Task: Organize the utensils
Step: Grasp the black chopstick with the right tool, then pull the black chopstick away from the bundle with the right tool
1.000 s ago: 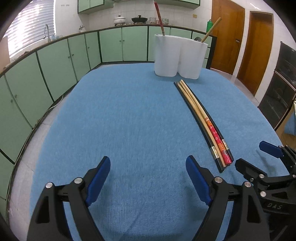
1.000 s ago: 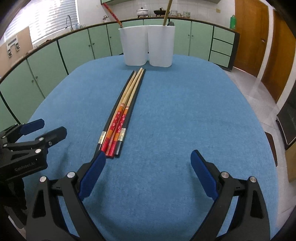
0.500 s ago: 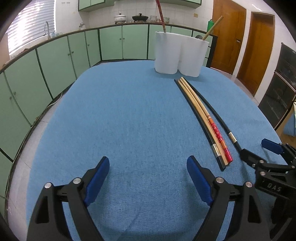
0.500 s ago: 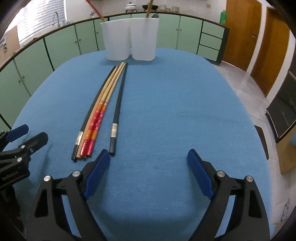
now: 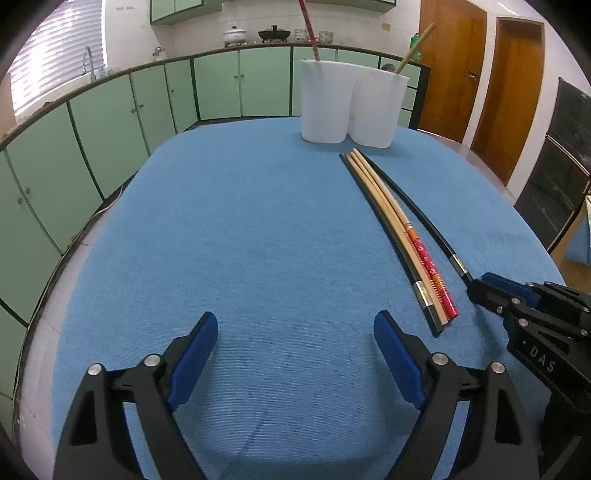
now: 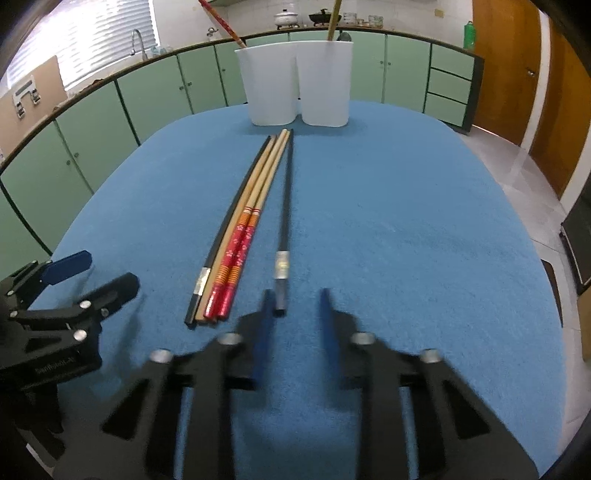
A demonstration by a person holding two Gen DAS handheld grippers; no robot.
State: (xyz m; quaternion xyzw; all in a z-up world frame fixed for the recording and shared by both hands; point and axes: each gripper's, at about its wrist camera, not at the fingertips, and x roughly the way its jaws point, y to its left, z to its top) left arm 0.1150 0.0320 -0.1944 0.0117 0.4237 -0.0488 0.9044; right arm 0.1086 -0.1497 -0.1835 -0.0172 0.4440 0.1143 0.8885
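The right gripper (image 6: pixel 293 306), low in the frame, is closing on the near end of the black chopstick (image 6: pixel 285 206). Next it likely needs lifting into the white holder (image 6: pixel 295 85) up top. The left gripper (image 5: pixel 295 354) waits wide open, empty.

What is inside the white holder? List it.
The white holder's left compartment holds a red chopstick; the right holds a wooden stick and something dark. Its walls hide their lower ends.

Black chopstick (image 6: pixel 284 206) flat on blue cloth, just beside three bundled chopsticks (image 6: pixel 242 236).
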